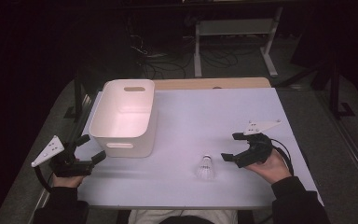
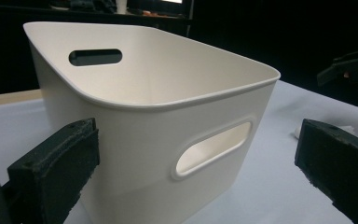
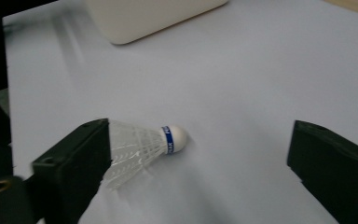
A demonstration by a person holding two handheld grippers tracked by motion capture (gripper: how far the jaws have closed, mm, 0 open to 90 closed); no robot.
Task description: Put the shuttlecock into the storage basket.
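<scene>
Bin point(image 1: 123, 116): white, empty, handle slots, on the white table point(image 1: 205, 116).
Shuttlecock point(image 1: 206, 166): lying right of the bin, nearer the person.
Left gripper point(image 1: 87, 149): beside the bin's near-left corner, jaws wide apart, holding nothing.
Right gripper point(image 1: 230, 147): just right of the shuttlecock, jaws spread wide, holding nothing.

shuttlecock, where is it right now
The shuttlecock lies on the white table, front centre in the high view, just left of the open right tongs, right of the bin.
</scene>
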